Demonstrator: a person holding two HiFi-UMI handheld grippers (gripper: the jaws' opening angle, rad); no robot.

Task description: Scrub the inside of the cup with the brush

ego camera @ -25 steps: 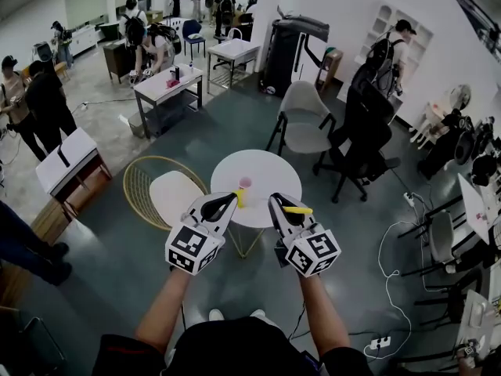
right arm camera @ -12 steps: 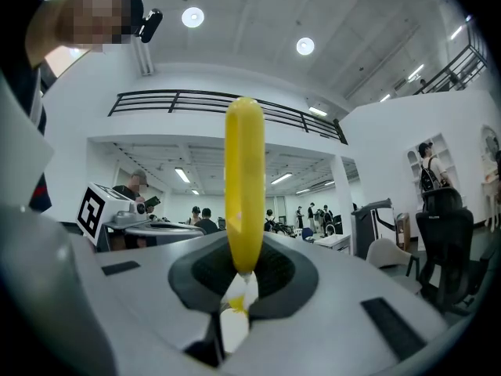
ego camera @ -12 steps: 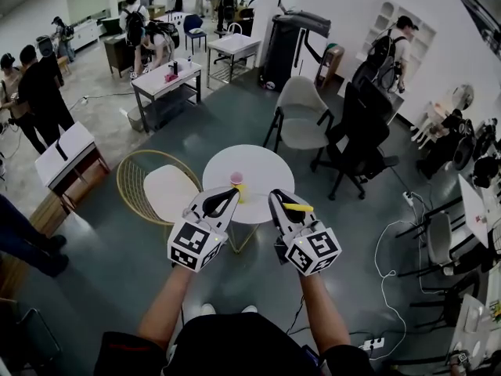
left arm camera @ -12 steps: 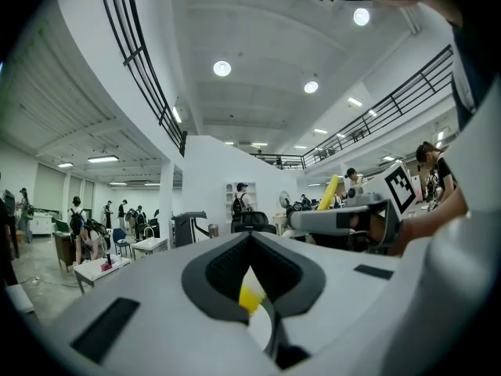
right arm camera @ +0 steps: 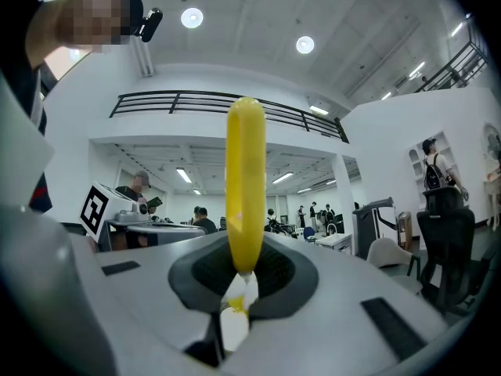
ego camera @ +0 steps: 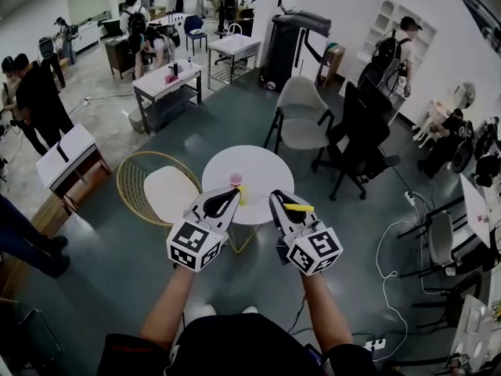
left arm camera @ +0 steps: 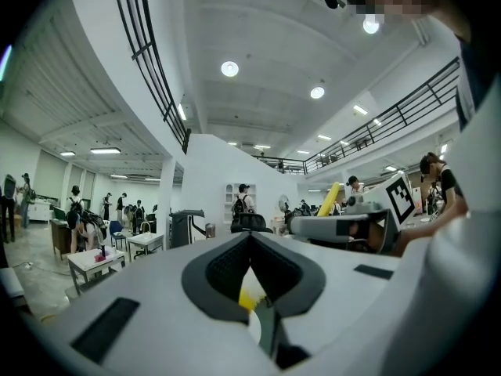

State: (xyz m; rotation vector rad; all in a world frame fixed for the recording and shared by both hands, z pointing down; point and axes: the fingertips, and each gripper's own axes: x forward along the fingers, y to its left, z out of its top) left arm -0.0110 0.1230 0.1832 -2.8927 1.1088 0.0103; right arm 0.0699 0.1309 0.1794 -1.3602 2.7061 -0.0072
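Slightly leftward in the frame since a second ago sits the round worktop (ego camera: 266, 163), so what I take for the cup (ego camera: 235, 179), small and pink, stands just above the left gripper (ego camera: 236, 194), fingers pressed together, nearer it than the right gripper (ego camera: 275, 197), whose fingers clamp the yellow brush (ego camera: 298, 207) crosswise.

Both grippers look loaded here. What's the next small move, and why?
Probably bring the right gripper toward the left gripper: its yellow brush handle is clamped, the left is shut on a yellow item, likely the cup, and the two are apart above the round table.
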